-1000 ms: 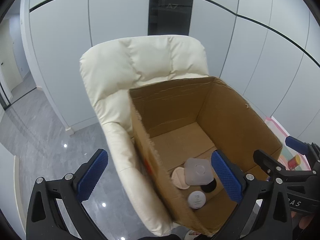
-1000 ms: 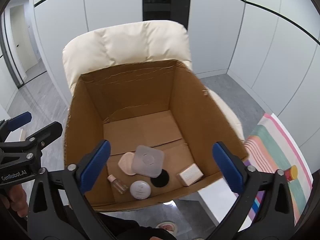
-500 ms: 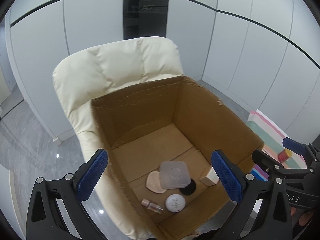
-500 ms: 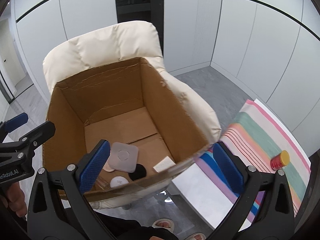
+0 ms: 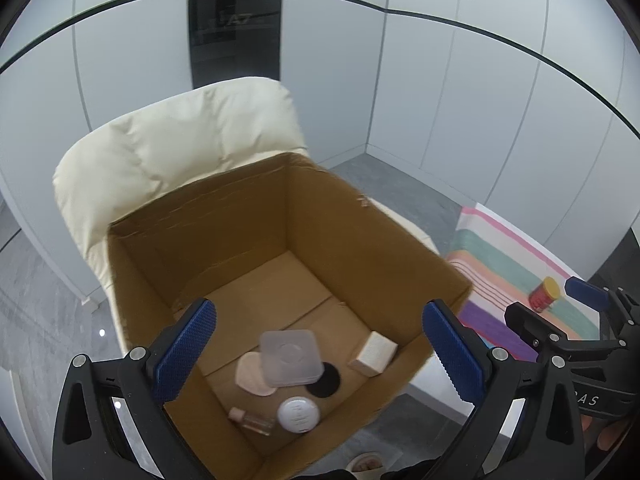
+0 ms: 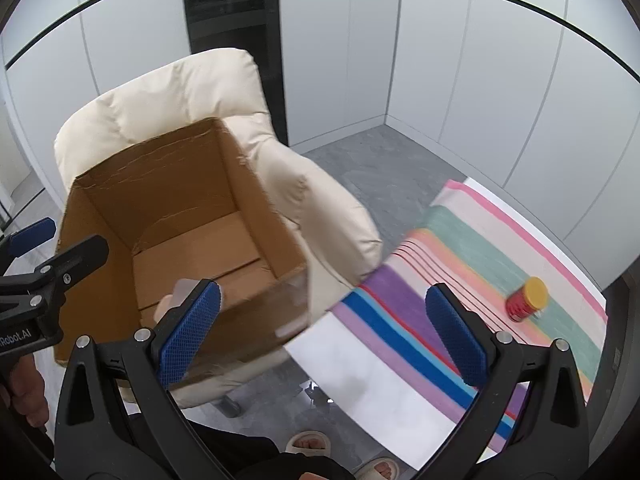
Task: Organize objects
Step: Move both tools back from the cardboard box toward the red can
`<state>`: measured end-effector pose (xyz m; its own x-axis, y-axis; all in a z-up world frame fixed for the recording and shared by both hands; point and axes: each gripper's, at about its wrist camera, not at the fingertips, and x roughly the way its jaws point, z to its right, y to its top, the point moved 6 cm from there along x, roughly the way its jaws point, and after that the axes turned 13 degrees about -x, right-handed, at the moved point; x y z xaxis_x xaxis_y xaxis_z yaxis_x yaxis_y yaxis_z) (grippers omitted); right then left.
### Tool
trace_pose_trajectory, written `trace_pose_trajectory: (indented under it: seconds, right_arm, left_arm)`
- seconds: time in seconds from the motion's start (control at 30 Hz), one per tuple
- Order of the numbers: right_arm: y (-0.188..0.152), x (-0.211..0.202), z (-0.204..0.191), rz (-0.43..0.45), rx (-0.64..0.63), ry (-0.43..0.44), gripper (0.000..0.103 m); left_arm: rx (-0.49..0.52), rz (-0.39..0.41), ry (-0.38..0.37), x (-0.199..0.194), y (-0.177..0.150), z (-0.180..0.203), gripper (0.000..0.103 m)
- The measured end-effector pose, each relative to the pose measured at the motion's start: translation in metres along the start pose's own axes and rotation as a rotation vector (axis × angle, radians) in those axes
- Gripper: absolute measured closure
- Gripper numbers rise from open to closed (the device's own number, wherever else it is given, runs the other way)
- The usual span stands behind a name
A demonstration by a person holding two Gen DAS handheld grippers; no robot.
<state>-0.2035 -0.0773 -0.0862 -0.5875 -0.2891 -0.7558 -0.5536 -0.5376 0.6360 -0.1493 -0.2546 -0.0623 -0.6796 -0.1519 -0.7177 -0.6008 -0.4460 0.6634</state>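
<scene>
An open cardboard box (image 5: 360, 248) (image 6: 100, 184) rests on a cream armchair (image 5: 180, 140) (image 6: 320, 200). On its floor lie a clear square lid (image 5: 291, 357), a beige puff (image 5: 250, 374), a black disc (image 5: 326, 380), a white round jar (image 5: 298, 415), a small bottle (image 5: 250, 420) and a cream block (image 5: 373, 354). My left gripper (image 5: 320, 352) hangs open above the box. A red jar with a yellow cap (image 6: 526, 302) (image 5: 544, 294) stands on a striped cloth (image 6: 480, 256). My right gripper (image 6: 324, 332) is open over the cloth's near edge, left of that jar.
The striped cloth covers a white table (image 6: 360, 380) right of the chair. Grey floor (image 6: 380, 160) and white wall panels (image 6: 480, 60) lie behind. A person's sandalled feet (image 6: 308, 444) show below, and a hand (image 6: 24, 392) holds the left tool.
Both grippers have swung to the right. The box has slid leftward in each view, and the striped cloth with the red jar now fills the right wrist view.
</scene>
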Motion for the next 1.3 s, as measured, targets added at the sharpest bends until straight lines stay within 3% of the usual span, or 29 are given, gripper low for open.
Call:
trace_pose_trajectory:
  seconds: [1.3]
  right_arm:
    - [-0.114, -0.054, 0.183, -0.053, 0.281, -0.196, 0.000]
  left_arm:
    - [0.255, -0.089, -0.193, 0.020, -0.060, 0.200, 0.000]
